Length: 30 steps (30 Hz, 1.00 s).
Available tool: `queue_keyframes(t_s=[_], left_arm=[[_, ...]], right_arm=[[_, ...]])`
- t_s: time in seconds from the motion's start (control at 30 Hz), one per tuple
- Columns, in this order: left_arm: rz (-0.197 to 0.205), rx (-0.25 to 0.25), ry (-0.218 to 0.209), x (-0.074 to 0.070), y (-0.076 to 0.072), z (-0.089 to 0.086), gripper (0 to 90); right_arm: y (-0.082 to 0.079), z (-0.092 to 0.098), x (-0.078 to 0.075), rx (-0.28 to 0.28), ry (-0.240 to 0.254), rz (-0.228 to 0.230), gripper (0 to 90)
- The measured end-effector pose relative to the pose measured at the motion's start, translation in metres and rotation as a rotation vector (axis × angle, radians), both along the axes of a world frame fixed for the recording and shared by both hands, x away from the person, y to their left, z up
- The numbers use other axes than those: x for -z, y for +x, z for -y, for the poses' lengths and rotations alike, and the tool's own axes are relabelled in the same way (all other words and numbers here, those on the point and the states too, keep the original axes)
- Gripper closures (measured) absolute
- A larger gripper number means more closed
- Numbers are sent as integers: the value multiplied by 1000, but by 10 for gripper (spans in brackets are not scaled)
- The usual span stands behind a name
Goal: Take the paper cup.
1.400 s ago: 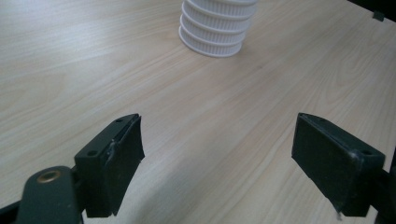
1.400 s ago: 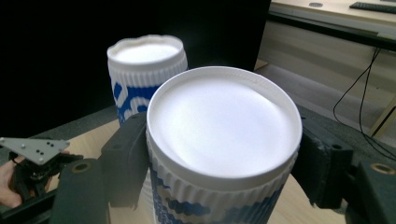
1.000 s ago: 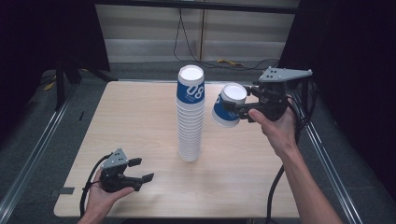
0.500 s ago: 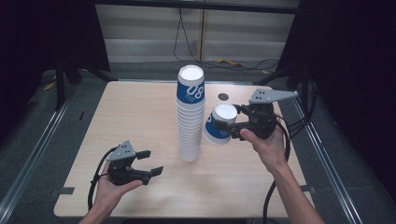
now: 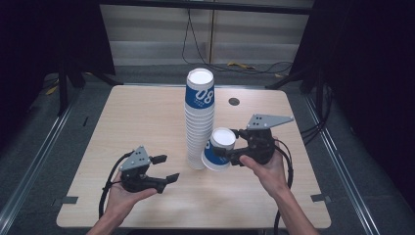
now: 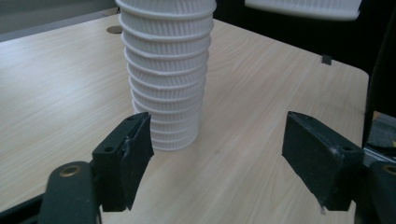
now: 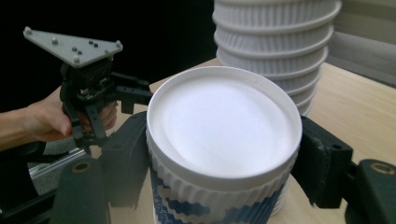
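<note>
Since a second ago the right gripper point(image 5: 221, 154) has come down beside the stack of cups point(image 5: 199, 120), carrying the blue-and-white cup point(image 5: 219, 150) clenched in its jaws, upside down, low over the table point(image 5: 137, 122). The top cup point(image 5: 199, 90) reads "08". The left gripper point(image 5: 165, 169), jaws released, is empty.

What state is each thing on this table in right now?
Stack of cups: upright on the table, upside down, nested.
Single cup: upside down, clamped in the right hand-held gripper, right beside the stack's base; whether it rests on the table cannot be told.
Left hand-held gripper: open, nothing between its jaws, pointed toward the stack.
Table: bare wood around the stack.
</note>
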State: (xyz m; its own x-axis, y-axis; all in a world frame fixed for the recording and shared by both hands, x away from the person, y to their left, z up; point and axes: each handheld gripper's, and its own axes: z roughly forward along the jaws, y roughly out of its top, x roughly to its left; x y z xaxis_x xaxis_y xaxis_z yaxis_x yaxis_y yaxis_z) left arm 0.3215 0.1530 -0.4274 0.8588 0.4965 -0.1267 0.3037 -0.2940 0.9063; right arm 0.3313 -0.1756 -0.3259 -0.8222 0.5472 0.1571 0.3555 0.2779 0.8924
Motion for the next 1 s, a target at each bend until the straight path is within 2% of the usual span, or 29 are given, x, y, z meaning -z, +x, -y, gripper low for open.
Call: queue_keyframes(t_s=[0.03,0.27,0.37,0.5,0.67,0.77,0.83,1.0], left_arm=[[-3,12,-20,-1,-1,1,178],[0,36,-26,0,-4,4,163],[-9,42,-32,2,-4,5,160],[-15,44,-38,7,-5,4,158],[-18,57,-34,8,-7,4,158],[-20,74,-47,8,-10,7,158],[-20,81,-48,9,-11,9,158],[-27,113,-53,9,-13,15,157]], right_arm=[[-2,-3,8,-11,-1,-11,284],[-4,-7,26,-16,26,-36,284],[-5,-13,37,-25,21,-54,285],[-5,-19,49,-35,40,-72,285],[-5,-23,58,-42,54,-84,285],[-6,-25,68,-42,68,-95,285],[-6,-25,71,-45,89,-103,285],[-8,-27,77,-50,93,-109,285]])
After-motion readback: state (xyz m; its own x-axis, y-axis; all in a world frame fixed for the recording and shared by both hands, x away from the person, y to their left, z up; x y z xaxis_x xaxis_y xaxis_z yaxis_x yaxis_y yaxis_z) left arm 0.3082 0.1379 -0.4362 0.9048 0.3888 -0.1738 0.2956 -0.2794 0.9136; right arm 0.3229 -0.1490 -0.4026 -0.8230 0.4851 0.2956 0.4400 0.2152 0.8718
